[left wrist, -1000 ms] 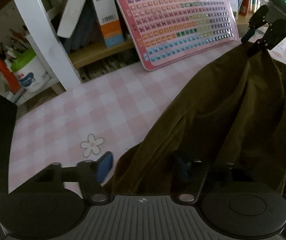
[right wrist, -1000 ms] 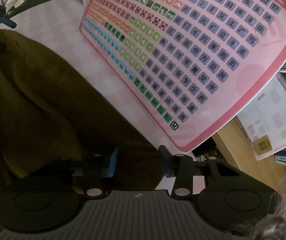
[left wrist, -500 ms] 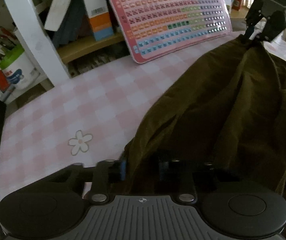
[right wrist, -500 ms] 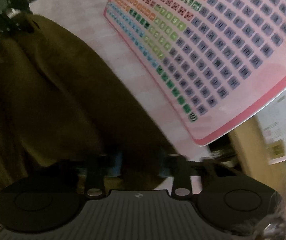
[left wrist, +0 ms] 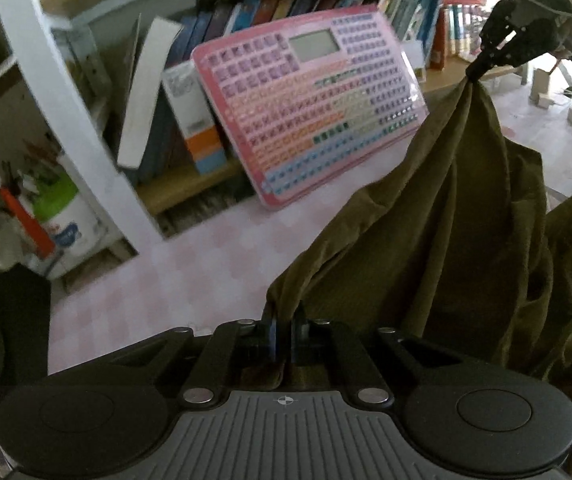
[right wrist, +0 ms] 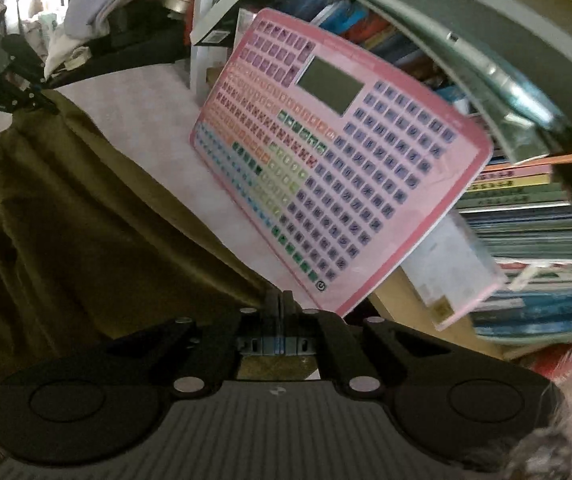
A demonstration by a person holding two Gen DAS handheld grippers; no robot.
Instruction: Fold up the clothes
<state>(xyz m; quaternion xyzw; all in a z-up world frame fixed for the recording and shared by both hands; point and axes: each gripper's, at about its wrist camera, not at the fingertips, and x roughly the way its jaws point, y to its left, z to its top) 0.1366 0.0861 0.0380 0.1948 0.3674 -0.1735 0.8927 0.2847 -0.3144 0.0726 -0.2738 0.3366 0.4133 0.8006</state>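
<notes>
An olive-brown garment [left wrist: 437, 232] hangs lifted above the pink checked table [left wrist: 174, 276]. My left gripper [left wrist: 282, 330] is shut on one corner of its edge. My right gripper [right wrist: 280, 308] is shut on the other corner of the garment [right wrist: 86, 220]. The edge is stretched between the two. In the left wrist view the right gripper [left wrist: 481, 66] shows at the top right, pinching the cloth. In the right wrist view the left gripper [right wrist: 42, 106] shows at the upper left. The lower part of the garment drapes down in folds.
A pink learning board with coloured keys [left wrist: 313, 116] leans against a bookshelf full of books [right wrist: 533, 216] at the table's back. A white shelf post [left wrist: 58, 92] and a white tub with a green lid [left wrist: 62, 216] stand at the left. Small items [left wrist: 557, 100] lie far right.
Both grippers closed on the garment's edge and lifted it off the table. The cloth now hangs stretched between them, and the views have tilted up toward the bookshelf.
</notes>
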